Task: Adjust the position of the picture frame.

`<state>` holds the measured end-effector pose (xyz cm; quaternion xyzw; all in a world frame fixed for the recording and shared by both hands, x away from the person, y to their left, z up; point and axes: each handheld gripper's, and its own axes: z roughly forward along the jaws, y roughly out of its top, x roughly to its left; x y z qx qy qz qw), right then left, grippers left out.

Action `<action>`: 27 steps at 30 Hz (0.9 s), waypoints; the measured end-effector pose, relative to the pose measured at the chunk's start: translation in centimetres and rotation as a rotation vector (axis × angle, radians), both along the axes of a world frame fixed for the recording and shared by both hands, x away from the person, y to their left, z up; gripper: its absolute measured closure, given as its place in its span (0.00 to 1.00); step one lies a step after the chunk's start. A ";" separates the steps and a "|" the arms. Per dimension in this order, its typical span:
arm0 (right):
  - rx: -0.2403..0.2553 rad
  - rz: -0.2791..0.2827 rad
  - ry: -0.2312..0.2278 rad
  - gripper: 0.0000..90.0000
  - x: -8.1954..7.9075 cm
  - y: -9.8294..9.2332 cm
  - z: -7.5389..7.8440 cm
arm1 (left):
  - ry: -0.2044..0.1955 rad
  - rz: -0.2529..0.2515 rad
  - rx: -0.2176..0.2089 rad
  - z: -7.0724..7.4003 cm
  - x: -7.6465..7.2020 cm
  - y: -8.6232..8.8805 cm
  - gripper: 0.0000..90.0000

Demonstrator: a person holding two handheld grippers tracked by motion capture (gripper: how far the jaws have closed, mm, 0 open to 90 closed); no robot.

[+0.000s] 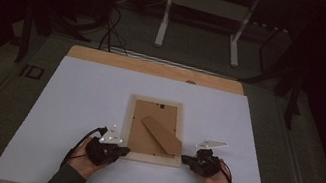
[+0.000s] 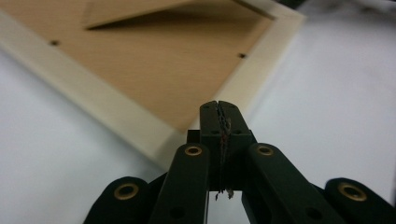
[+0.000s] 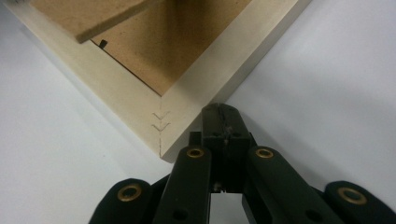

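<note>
Left hand: the left tongs (image 1: 124, 151) are held low at the near left corner of the picture frame (image 1: 150, 158), wrist resting toward the desk edge; their tips are pointed rightward at that corner.
Left tongs state: clenched, jaws pressed together with nothing between them, tips poised over the frame's corner rail (image 2: 219, 108).
Picture frame: laid face down in the middle of the desk, pale wood rim, brown backing board, its stand flap (image 1: 161, 135) folded out diagonally.
Right hand: the right tongs (image 1: 184, 160) are held at the near right corner, tips pointed leftward.
Right tongs state: clenched and empty, tips just beside the mitred corner (image 3: 220, 111).
Surface: a white sheet (image 1: 73, 101) is spread over the wooden desk.
Room: dim, with a white stand (image 1: 203, 7) beyond on the floor.
</note>
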<state>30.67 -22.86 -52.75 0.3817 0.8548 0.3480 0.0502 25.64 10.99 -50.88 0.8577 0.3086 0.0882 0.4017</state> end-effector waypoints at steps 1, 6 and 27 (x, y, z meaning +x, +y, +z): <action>0.000 0.000 0.000 1.00 0.0 0.0 0.0 | 0.000 0.000 0.000 0.0 0.0 0.0 1.00; -0.004 0.000 -0.001 1.00 0.0 0.1 0.0 | 0.011 -0.027 0.024 -0.4 -0.4 -0.5 1.00; -0.004 0.090 -0.004 1.00 -0.5 1.7 0.0 | 0.052 -0.027 0.162 -1.9 -0.1 -0.4 1.00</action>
